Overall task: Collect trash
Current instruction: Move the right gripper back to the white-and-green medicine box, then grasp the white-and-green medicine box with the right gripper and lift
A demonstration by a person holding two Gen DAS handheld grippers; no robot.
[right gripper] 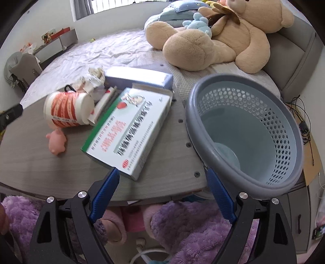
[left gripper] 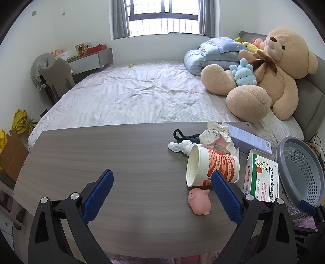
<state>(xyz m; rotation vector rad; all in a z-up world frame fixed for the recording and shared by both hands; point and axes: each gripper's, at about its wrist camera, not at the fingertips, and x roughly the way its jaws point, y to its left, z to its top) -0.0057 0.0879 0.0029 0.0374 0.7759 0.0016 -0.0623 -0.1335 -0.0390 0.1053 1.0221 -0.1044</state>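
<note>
R tool open betw. box & basket.

A home bedroom: bed, teddy bear, probably a child's.

Daylight pours in through the window, which blows out to white behind its bars. The room is evenly bright, with soft shadows under the table edge. Both views bulge fisheye-fashion, black at the corners. The right wrist view is smeared: print on the medicine box blurs beyond reading.
</note>
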